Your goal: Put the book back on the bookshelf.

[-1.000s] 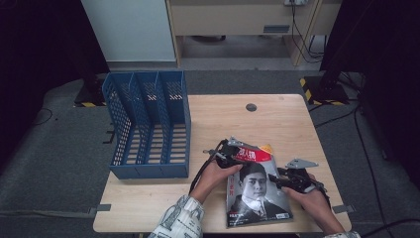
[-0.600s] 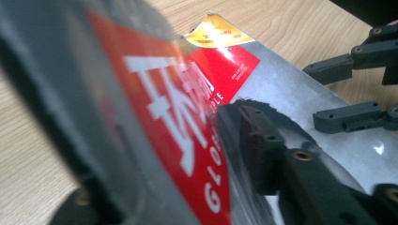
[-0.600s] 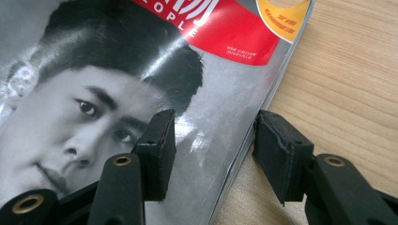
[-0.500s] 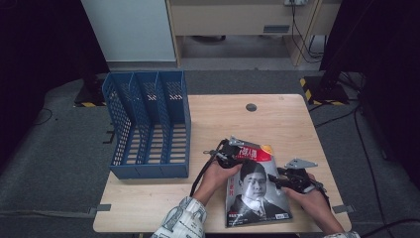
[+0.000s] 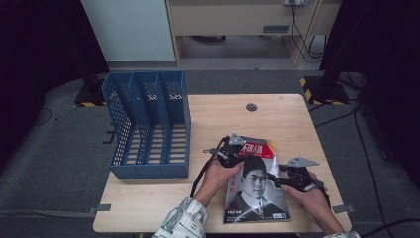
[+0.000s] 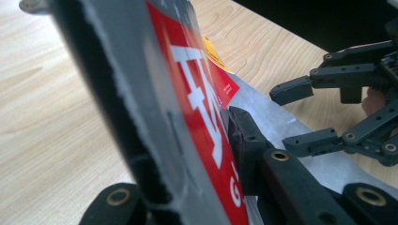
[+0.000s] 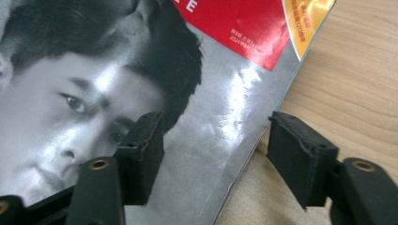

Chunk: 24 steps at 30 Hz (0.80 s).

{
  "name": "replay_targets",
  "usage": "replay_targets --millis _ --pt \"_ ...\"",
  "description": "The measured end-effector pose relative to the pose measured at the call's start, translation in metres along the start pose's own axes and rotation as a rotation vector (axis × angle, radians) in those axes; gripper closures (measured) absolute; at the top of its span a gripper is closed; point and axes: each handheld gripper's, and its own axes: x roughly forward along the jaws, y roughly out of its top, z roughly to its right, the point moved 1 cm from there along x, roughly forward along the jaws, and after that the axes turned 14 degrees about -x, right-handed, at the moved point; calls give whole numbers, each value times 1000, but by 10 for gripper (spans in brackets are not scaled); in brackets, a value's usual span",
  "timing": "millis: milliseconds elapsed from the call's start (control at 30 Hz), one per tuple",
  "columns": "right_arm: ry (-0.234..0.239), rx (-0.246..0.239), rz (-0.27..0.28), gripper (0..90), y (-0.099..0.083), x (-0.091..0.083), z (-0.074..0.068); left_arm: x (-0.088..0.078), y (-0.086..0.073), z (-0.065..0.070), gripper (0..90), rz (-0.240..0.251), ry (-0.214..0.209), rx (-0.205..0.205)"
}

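We see the magazine (image 5: 255, 186) lying on the worktop (image 5: 218, 124) toward its near right part, its far left corner raised off the surface. The file rack (image 5: 148, 124) stands on the worktop's left side, well apart from the magazine. Our left tool (image 5: 231, 155) sits at the magazine's far left edge, our right tool (image 5: 278, 179) at its right edge. A small round disc (image 5: 251, 107) lies behind the magazine, near the far edge.
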Motion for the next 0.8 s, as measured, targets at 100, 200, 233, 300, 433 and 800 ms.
replay_targets --millis 100,200,233,300,433,800 --pt "-2 1 5 285 1 -1 2 -4 6 2 827 7 -4 7" --pt "-9 0 13 251 2 0 3 -5 9 1 830 3 -8 3" --pt "-7 4 12 246 2 0 3 -6 11 1 831 1 -8 6" --pt "-10 1 12 242 2 -1 3 -7 13 1 832 3 -7 8" --pt "-9 -2 19 240 3 -1 3 -10 18 3 838 9 -15 6" --pt "-4 -4 28 239 5 -1 3 -18 26 3 849 36 -34 11"
